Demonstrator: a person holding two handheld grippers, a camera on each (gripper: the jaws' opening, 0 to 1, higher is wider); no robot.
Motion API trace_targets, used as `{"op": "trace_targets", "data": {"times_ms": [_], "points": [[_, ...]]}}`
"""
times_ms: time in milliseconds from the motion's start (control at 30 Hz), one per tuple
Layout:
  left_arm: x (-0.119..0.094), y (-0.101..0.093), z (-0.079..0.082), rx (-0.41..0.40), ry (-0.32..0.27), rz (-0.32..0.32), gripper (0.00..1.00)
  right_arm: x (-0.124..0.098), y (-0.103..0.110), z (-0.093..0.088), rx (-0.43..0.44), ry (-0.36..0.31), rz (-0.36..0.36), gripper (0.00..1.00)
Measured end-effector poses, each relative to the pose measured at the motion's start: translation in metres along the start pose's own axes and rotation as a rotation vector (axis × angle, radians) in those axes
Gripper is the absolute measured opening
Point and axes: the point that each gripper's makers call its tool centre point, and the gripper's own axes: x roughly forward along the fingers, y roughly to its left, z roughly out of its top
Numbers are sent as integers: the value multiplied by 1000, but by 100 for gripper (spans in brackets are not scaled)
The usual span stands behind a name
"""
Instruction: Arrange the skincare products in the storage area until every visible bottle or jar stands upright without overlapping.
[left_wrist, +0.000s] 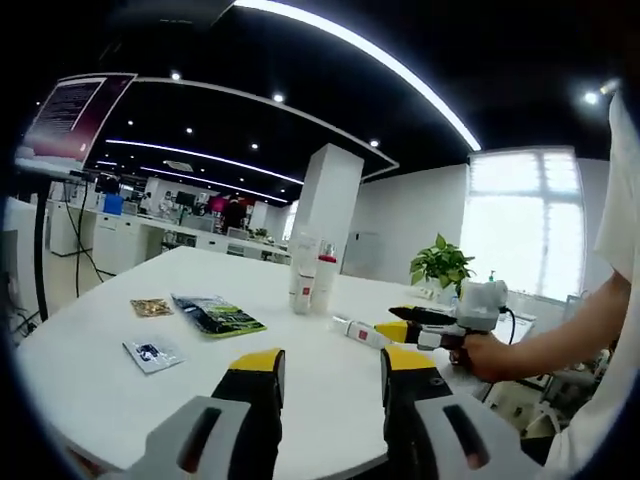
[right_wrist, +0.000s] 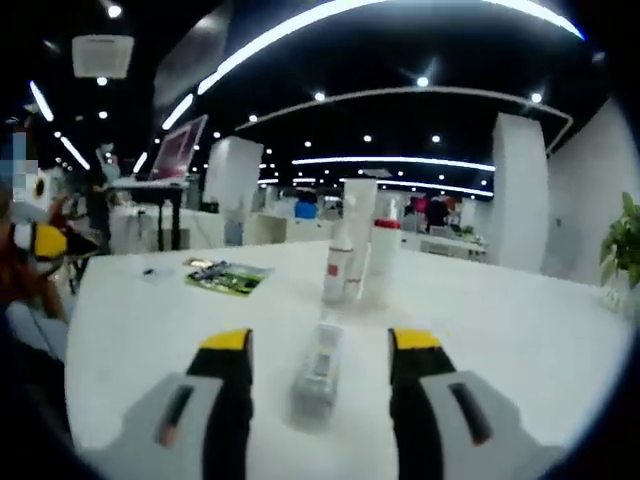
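A broad white round-edged table (left_wrist: 120, 385) fills an open office under a black ceiling with long curved light strips (left_wrist: 370, 55). A bright window (left_wrist: 520, 225) glows beyond a white square pillar (left_wrist: 328, 195).

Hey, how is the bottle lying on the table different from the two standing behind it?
The lying bottle rests flat on its side on the white table; the two standing bottles are upright. The lying bottle sits alone, between the right gripper and its open jaws; the standing bottles stand close together, farther back. All look pale, and at least one standing bottle carries red.
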Motion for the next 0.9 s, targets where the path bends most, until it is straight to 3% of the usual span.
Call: {"op": "trace_targets", "data": {"times_ms": [100, 200, 333, 500, 700, 900], "points": [[-2, 9, 2, -4, -18, 1, 39, 3, 15, -9, -40, 46, 34, 55], [-3, 18, -2, 2, -13, 9, 39, 6, 24, -9, -70, 43, 65, 55], [-3, 29, -4, -17, -19, 20, 40, 1, 20, -14, -35, 54, 58, 61], [-3, 36, -1, -7, -19, 24, 40, 0, 3, -21, 38, 88, -10, 62], [-7, 39, 0, 20, -27, 6, 40, 3, 7, -24, 29, 105, -6, 62], [8, 41, 3, -4, -38, -6, 40, 3, 5, -25, 27, 109, -16, 62]]}}
